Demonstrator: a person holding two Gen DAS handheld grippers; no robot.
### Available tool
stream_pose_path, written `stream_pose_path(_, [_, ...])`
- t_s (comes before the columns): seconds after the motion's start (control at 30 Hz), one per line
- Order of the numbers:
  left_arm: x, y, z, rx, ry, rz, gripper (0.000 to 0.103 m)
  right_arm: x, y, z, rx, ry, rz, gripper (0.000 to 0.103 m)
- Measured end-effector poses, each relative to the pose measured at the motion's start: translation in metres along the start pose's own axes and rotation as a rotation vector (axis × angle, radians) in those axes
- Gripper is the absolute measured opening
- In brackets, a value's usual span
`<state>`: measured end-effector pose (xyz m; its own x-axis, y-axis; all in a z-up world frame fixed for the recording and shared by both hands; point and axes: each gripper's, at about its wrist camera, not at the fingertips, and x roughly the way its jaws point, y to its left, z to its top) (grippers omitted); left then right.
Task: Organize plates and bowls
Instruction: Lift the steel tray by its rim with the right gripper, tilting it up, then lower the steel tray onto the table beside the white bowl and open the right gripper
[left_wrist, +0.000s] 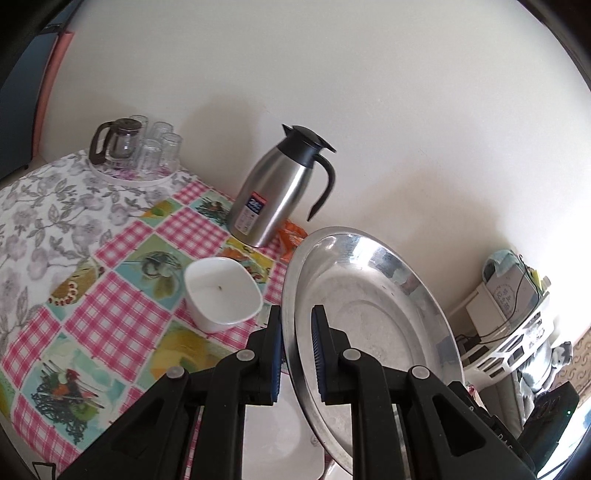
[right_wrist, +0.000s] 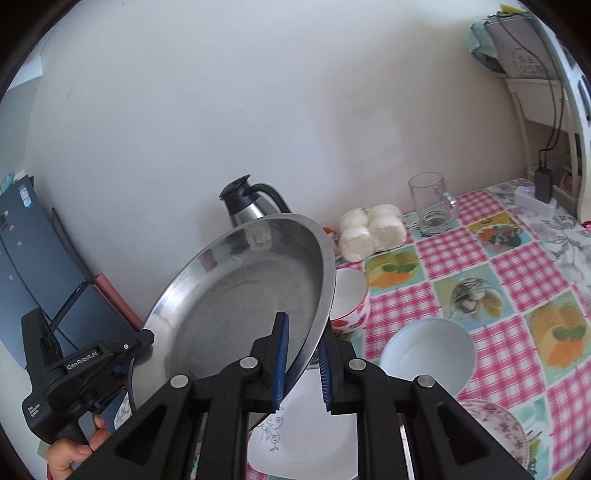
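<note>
White wall behind a table (left_wrist: 122, 236) w/ pink-check picture cloth. Left wrist view: the left gripper (left_wrist: 297, 354) pinches the near rim of a steel plate (left_wrist: 369, 306), fingers narrow, one pad each side of the rim; plate is off the table, tilted on edge, its face running away and right from the fingers. White tub (left_wrist: 221, 291) sits just left of it on the cloth; steel flask (left_wrist: 273, 192) by the wall, label too small to read bar big digits, maybe "26". Glass pot and tumblers on a round tray (left_wrist: 129, 173), far left. Right wrist view: the right gripper (right_wrist: 302, 363) straddles the opposite rim, blue pads narrow and seemingly touching it, so both arms share the plate; grip firmness not clear. Left gripper body reads "GenRobot.AI". Below lie a white square plate (right_wrist: 314, 435), white bowl (right_wrist: 428, 350), red-pattern bowl (right_wrist: 351, 295); likely stack spot is down-right of the fingers.
</note>
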<state>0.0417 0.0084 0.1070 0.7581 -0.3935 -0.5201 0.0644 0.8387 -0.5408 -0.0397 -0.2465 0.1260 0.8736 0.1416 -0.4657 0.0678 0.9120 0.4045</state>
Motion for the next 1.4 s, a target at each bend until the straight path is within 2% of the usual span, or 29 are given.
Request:
stream_pose_path(0.23, [0.012, -0.02, -0.013, 0.025, 0.026, -0.045, 0.015, -0.02, -0.024, 0.006, 0.006, -0.031, -0.045, 0.016])
stream_pose_path(0.6, [0.025, -0.028, -0.028, 0.044, 0.078, -0.058, 0.015, -0.025, -0.048, 0.004, 0.063, -0.005, -0.081, 0.016])
stream_pose_path(1.0, [0.029, -0.006, -0.028, -0.007, 0.125, -0.034, 0.015, -0.011, -0.044, -0.008, 0.044, 0.051, -0.096, 0.018])
stream_pose_path(1.4, [0.046, 0.042, -0.032, -0.12, 0.249, 0.044, 0.015, 0.03, -0.033, -0.034, -0.007, 0.188, -0.12, 0.02])
